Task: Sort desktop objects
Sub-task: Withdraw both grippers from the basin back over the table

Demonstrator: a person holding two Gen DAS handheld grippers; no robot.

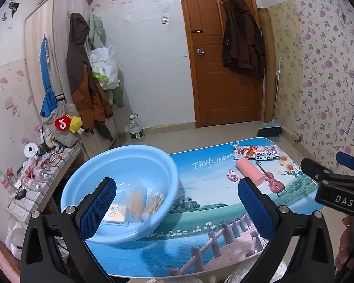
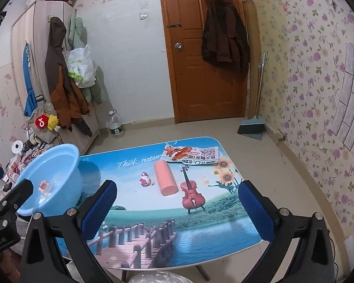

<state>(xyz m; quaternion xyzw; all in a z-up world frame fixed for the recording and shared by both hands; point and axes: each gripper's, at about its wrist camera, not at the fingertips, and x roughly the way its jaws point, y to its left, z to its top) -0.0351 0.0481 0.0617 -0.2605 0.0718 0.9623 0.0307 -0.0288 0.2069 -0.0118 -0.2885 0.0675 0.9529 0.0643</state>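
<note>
A light blue basin (image 1: 120,188) sits on the left of the printed table (image 1: 200,212) and holds a small box and clear packets (image 1: 139,202). A pink cylinder (image 1: 250,171), a small toy figure (image 1: 233,176) and a snack packet (image 1: 254,152) lie at the table's far right. My left gripper (image 1: 177,202) is open and empty, hovering over the basin's right rim. In the right wrist view my right gripper (image 2: 177,207) is open and empty above the table's middle, short of the pink cylinder (image 2: 165,178), the toy figure (image 2: 145,179) and the snack packet (image 2: 191,154). The basin (image 2: 52,179) is at its left.
A wardrobe with hanging coats (image 1: 82,75) and a cluttered low shelf (image 1: 35,174) stand left of the table. A water bottle (image 1: 136,129) stands on the floor behind. A broom and dustpan (image 2: 254,125) lean by the door. The right gripper's body (image 1: 337,184) shows at the right edge.
</note>
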